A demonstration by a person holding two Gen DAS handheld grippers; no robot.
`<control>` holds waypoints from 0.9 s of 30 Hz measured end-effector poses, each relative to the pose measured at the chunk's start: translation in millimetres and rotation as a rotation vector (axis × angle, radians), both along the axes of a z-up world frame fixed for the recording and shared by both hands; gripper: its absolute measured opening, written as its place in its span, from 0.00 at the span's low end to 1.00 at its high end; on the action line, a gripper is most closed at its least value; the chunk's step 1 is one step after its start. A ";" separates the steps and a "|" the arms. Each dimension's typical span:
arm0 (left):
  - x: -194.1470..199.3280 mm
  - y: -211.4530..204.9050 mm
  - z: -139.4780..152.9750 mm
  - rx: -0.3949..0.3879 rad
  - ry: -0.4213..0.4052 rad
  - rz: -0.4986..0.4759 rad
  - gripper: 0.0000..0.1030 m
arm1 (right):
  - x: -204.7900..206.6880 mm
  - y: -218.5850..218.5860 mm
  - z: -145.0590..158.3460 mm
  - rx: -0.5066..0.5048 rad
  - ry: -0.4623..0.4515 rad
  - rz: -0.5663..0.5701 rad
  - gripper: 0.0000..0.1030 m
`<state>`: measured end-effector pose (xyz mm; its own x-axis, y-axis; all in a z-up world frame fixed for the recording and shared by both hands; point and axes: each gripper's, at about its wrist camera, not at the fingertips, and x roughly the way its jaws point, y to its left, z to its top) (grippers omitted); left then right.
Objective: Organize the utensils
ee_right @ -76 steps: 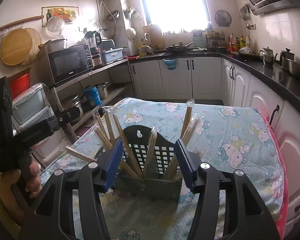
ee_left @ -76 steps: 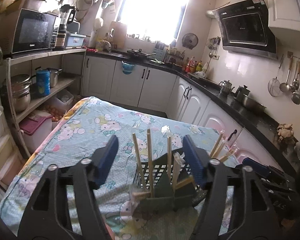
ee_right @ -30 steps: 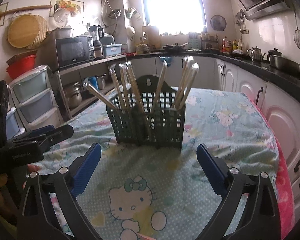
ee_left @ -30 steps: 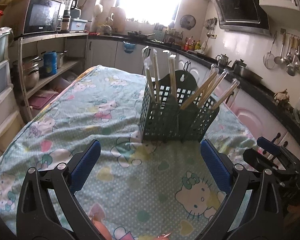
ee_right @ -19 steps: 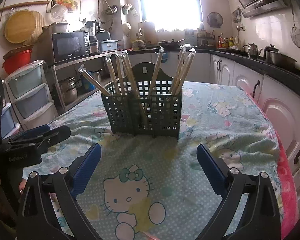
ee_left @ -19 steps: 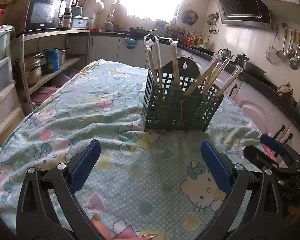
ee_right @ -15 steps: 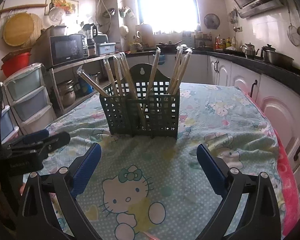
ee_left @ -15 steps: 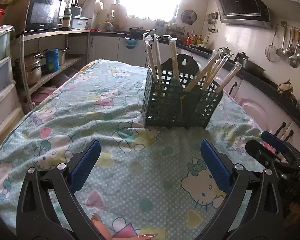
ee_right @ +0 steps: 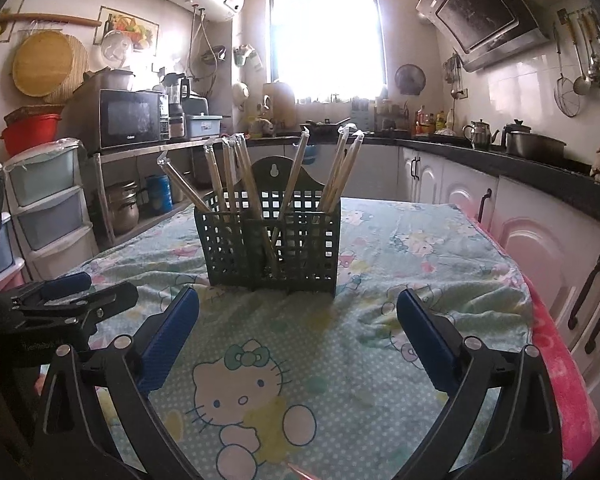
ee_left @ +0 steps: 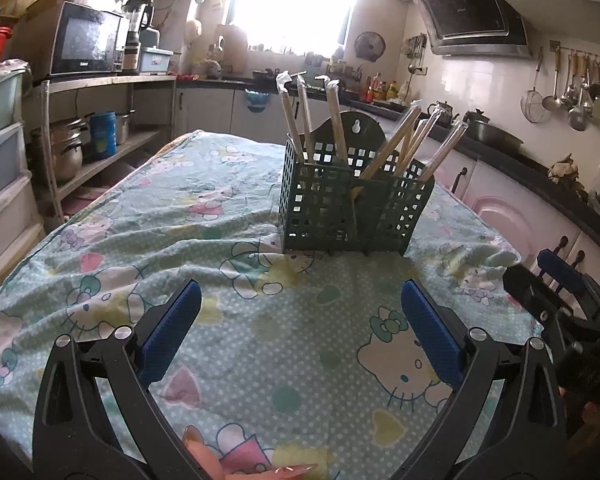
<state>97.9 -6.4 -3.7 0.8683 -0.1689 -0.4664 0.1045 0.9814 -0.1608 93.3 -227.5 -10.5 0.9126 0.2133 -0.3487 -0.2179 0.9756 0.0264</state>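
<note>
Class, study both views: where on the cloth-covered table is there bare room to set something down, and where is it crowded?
Bare cloth lies between the green utensil basket and the open right gripper, and left of the basket toward the table edge. Crowded: the basket, full of wrapped chopsticks.

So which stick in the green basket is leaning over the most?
The wrapped chopstick at the basket's far left in the right wrist view. It tilts far out sideways; the others stand steeper.

Left hand-held gripper (ee_left: 298, 330) agape, right hand-held gripper (ee_right: 298, 330) agape

Cartoon-print tablecloth (ee_left: 228, 216); green basket (ee_left: 340, 208) atop
</note>
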 end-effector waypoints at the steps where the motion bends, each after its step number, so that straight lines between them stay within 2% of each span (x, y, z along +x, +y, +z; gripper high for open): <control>1: -0.5 -0.5 -0.1 0.000 -0.005 0.000 0.89 | -2.1 0.6 -1.2 -0.005 -0.004 -0.002 0.94; 27: -8.9 -6.9 -3.9 0.005 -0.033 0.006 0.89 | -13.3 -1.8 -13.3 0.015 0.004 -0.015 0.94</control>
